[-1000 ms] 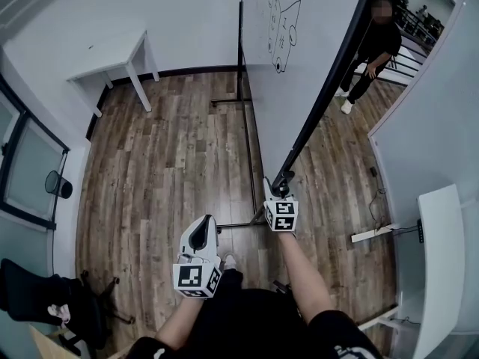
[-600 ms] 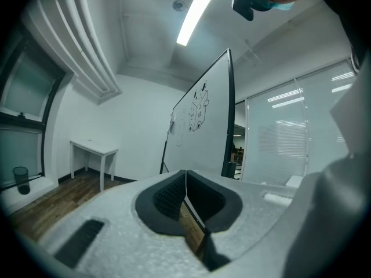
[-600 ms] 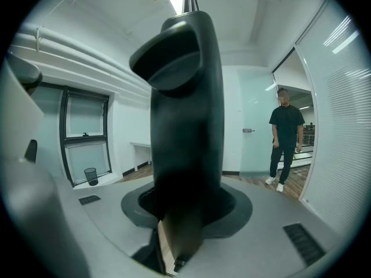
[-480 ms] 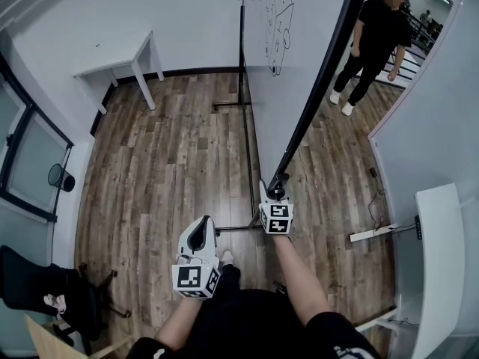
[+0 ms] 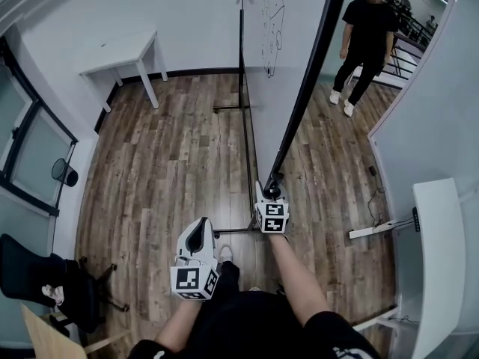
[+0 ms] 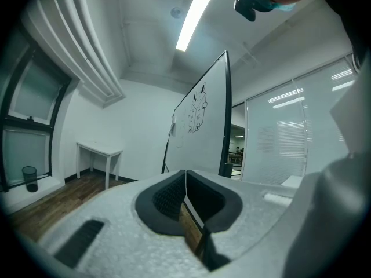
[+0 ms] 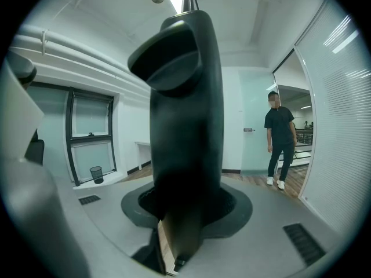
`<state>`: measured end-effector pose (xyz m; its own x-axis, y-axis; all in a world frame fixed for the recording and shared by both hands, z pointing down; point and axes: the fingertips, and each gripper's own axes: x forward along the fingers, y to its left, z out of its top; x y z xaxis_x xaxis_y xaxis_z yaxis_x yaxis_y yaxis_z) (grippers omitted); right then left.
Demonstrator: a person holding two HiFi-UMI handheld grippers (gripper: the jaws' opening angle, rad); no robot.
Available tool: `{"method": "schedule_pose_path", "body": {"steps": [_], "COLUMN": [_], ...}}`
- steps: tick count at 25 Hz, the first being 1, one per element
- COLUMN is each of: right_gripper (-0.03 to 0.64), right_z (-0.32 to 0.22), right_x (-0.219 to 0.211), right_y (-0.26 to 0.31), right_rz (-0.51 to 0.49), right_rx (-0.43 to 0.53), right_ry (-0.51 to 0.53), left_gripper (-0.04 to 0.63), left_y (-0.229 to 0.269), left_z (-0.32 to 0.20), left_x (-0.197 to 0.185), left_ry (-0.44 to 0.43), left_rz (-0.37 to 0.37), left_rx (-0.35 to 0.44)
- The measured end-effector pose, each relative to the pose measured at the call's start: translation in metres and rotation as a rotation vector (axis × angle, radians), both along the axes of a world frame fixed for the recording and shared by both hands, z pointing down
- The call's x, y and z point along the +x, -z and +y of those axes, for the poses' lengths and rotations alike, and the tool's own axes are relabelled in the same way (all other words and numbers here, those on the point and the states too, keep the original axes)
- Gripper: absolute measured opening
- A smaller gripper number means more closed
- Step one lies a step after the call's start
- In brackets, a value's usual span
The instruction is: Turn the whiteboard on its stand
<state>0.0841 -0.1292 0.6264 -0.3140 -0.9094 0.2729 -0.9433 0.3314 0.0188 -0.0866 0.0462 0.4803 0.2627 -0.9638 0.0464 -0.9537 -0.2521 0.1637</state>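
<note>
The whiteboard [image 5: 284,66] hangs in a black frame on a black stand [image 5: 245,126] and shows nearly edge-on in the head view, with drawings on its left face. My right gripper [image 5: 271,193] is shut on the frame's near lower corner. In the right gripper view that black corner [image 7: 185,114] fills the space between the jaws of the right gripper [image 7: 185,207]. My left gripper [image 5: 198,238] hangs low, left of the stand's foot, touching nothing. It is shut and empty, as the left gripper view shows [image 6: 185,198], with the whiteboard [image 6: 200,126] ahead of it.
A person in black [image 5: 363,36] stands beyond the board at the top right. A white table [image 5: 123,51] is against the far wall. A bin [image 5: 63,172] and a chair [image 5: 45,283] are at the left. A white desk [image 5: 438,260] and a power strip [image 5: 374,230] lie at the right.
The board has swung, its near edge going left, and now looks more edge-on. My right gripper moved left with it. The person stepped closer. My left gripper barely moved.
</note>
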Motion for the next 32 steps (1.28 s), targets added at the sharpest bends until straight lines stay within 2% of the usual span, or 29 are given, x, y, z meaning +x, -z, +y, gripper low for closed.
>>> {"method": "schedule_pose_path", "body": {"steps": [11,19,32], "right_gripper": [0.155,0.155,0.155], "right_z": [0.065,0.109,0.157], "right_x": [0.005,0.001,0.003], "right_y": [0.000,0.004,0.005], "right_rz": [-0.001,0.001,0.001], "right_rx": [-0.004,-0.002,0.005], "right_ry": [0.012,0.021,0.023], "left_gripper": [0.018,0.018,0.018], "left_y": [-0.003,-0.015,-0.012], "left_z": [0.079,0.126,0.156], "left_x": [0.019,0.027,0.028], "left_ry": [0.040,0.066,0.054], "left_rz": [-0.002,0.000,-0.008], "left_rx": [-0.008,-0.050,-0.056]}}
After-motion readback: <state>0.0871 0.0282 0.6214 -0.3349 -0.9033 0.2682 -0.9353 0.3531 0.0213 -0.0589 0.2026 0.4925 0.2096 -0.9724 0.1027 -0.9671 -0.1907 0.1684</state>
